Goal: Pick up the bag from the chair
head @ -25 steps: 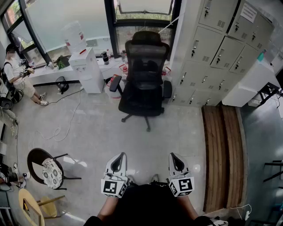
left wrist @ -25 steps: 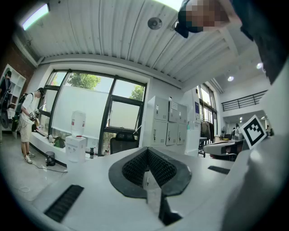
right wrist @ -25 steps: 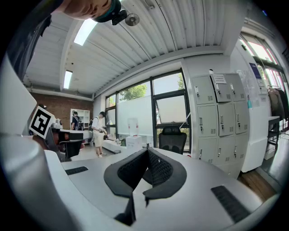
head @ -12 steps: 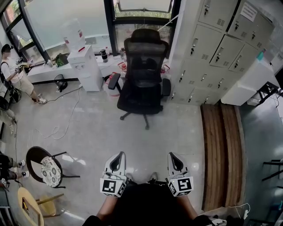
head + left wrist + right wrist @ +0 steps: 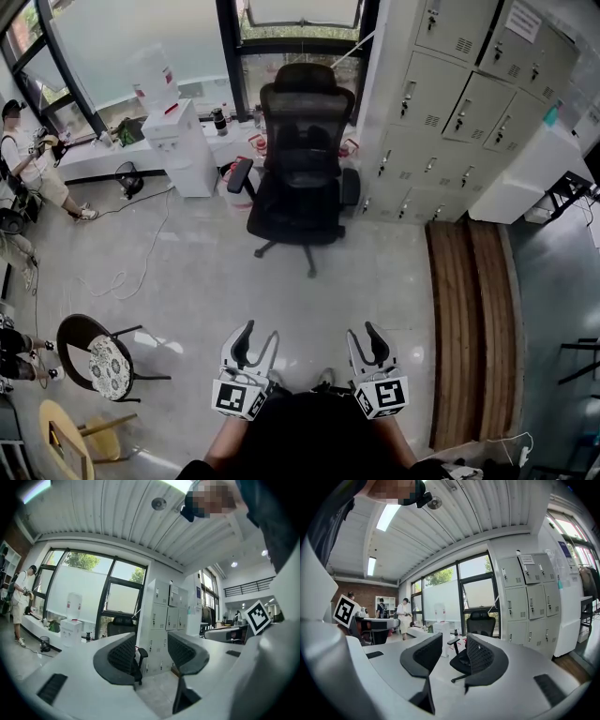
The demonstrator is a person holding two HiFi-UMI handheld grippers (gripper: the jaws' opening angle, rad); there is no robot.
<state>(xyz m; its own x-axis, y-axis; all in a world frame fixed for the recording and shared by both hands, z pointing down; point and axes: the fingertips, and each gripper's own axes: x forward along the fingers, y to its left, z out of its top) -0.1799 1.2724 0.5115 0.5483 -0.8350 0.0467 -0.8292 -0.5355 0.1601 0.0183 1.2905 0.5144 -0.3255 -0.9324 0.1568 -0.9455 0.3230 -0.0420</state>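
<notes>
left gripper: fingers apart, jaws have just been opening, nothing between them
right gripper: fingers apart, jaws have just been opening, nothing between them
bag: not made out in any view. The seat of the office chair, well ahead of both sets of fingertips, is black, so a dark bag could sit there; cannot tell
risk, wrong target: a small chair with a patterned cushion stands left of the left fingers, and no bag shows on it either, so the chairs could be mixed up
risk, chair moves: the office chair looks to be on castors, so a nudge from the fingers probably rolls or swivels it away
risk, bad grip: black on black, so the fingers may close on the seat or an armrest instead of the bag
risk, approach: a loose cable lies ahead-left of the left fingers and could snag a foot
surface: pale glossy floor, reflective, likely slick
room: office. Lockers ahead-right of the right fingers, window beyond the chair, water dispenser ahead-left, wooden boards right of the right fingers, person far left
</notes>
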